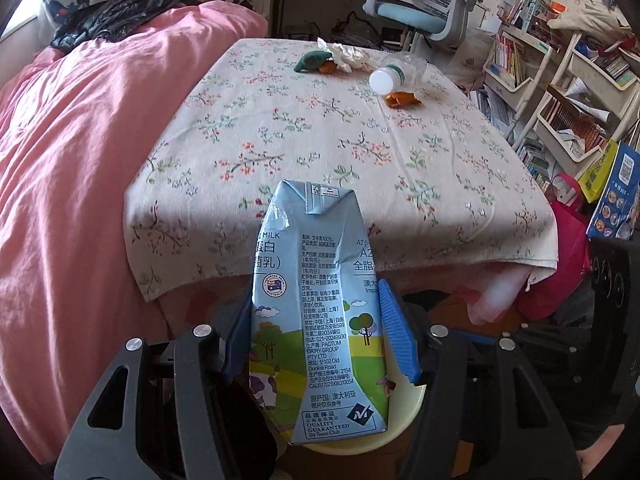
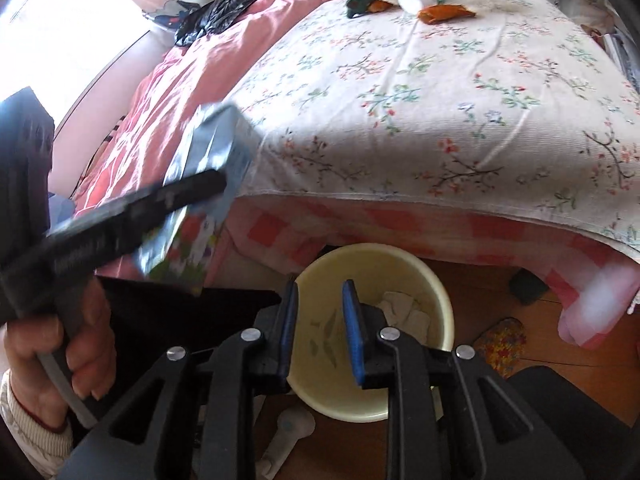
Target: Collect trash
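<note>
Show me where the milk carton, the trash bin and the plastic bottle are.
milk carton (image 1: 320, 312), left wrist view, middle of its printed side.
trash bin (image 2: 438, 284), right wrist view, far rim.
plastic bottle (image 1: 382, 80), left wrist view, white cap.

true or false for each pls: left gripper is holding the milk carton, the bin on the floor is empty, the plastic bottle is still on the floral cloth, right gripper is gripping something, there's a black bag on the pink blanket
1. The left gripper holds the milk carton. True: its blue pads press on both sides of the carton.
2. The bin on the floor is empty. False: pale crumpled paper already lies inside it.
3. The plastic bottle lies on the floral cloth. True: it is on its side at the far end, next to an orange wrapper.
4. The right gripper grips something. False: its jaws stand apart with nothing between them, above the bin.
5. A black bag lies on the pink blanket. True.
</note>
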